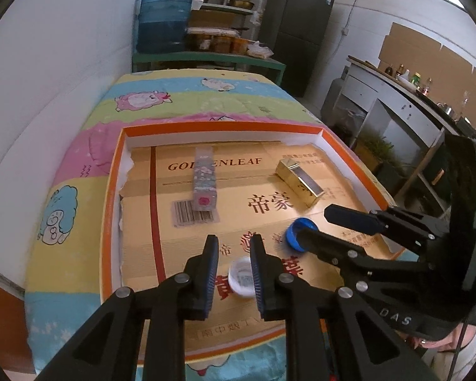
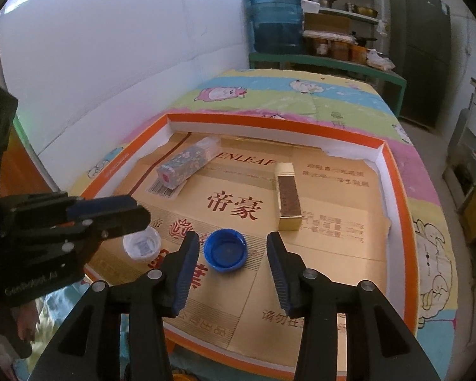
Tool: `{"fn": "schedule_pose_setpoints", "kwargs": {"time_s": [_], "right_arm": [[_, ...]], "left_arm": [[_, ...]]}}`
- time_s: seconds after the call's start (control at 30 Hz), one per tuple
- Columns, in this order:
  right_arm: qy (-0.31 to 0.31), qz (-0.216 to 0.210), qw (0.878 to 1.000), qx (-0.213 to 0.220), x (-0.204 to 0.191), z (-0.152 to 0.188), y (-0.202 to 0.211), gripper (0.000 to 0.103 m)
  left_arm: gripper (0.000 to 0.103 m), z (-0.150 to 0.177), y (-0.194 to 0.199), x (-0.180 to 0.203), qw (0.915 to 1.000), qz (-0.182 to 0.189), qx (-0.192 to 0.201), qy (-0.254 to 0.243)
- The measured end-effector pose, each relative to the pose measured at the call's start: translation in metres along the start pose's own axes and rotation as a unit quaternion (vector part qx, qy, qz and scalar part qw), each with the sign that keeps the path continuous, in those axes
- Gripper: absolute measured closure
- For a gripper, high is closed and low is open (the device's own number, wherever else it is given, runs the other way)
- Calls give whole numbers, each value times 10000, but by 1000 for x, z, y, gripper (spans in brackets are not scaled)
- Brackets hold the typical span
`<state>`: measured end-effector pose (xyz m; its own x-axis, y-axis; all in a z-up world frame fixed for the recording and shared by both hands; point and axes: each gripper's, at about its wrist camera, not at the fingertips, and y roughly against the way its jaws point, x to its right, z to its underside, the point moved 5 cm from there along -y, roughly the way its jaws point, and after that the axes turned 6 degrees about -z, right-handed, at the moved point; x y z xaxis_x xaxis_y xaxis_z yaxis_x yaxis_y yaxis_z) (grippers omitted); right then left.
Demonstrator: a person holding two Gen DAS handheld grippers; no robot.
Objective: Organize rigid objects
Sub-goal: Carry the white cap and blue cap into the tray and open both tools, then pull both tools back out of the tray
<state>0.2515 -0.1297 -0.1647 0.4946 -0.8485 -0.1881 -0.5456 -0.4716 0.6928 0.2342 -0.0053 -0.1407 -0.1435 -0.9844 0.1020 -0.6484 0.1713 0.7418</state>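
Blue cap point(image 2: 226, 250) lies open side up on the cardboard liner point(image 2: 327, 254), near the front of the orange-rimmed tray point(image 2: 399, 209), between my right gripper point(image 2: 233, 268) fingers; jaws wide, nothing held. White cap point(image 1: 242, 276) sits just to its left, also open side up, between my left gripper point(image 1: 234, 273) fingers. Those jaws stand narrow around it; contact with the rim I cannot tell.

Risks as I judge them:
- Both caps are low, round, hard plastic. Ribbed pads closing off-centre could squirt one sideways across the glossy printed cardboard.
- Fingers coming down too low could catch a flap seam in the liner and lift it, shifting everything.
- The two grippers work close together; the right one's finger already overlaps the blue cap in the left view. A collision is possible if both close at once.

Further back: patterned box point(image 1: 203, 179), long, square-ended, lying flat over a barcode. Gold box point(image 2: 288, 197), shiny foil, dark top panel, well apart to the right. Tray rests on a soft cartoon quilt point(image 1: 79, 146), so it may give under pressure.
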Motion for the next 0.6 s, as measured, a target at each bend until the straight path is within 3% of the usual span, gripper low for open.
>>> {"fn": "schedule_pose_setpoints", "kwargs": {"time_s": [0.33, 0.37, 0.47, 0.6], "right_arm": [[-95, 27, 9999, 77, -1, 5, 17, 56], [-104, 27, 9999, 84, -2, 6, 19, 53], [-122, 34, 9999, 117, -6, 8, 26, 52], [-171, 61, 9997, 174, -9, 11, 39, 51]], "left_arm": [[82, 4, 18, -1, 9998, -62, 177, 52], [78, 5, 20, -1, 9998, -70, 197, 53], [52, 7, 27, 0, 9996, -78, 275, 57], [48, 12, 37, 0, 9994, -96, 335, 85]]}}
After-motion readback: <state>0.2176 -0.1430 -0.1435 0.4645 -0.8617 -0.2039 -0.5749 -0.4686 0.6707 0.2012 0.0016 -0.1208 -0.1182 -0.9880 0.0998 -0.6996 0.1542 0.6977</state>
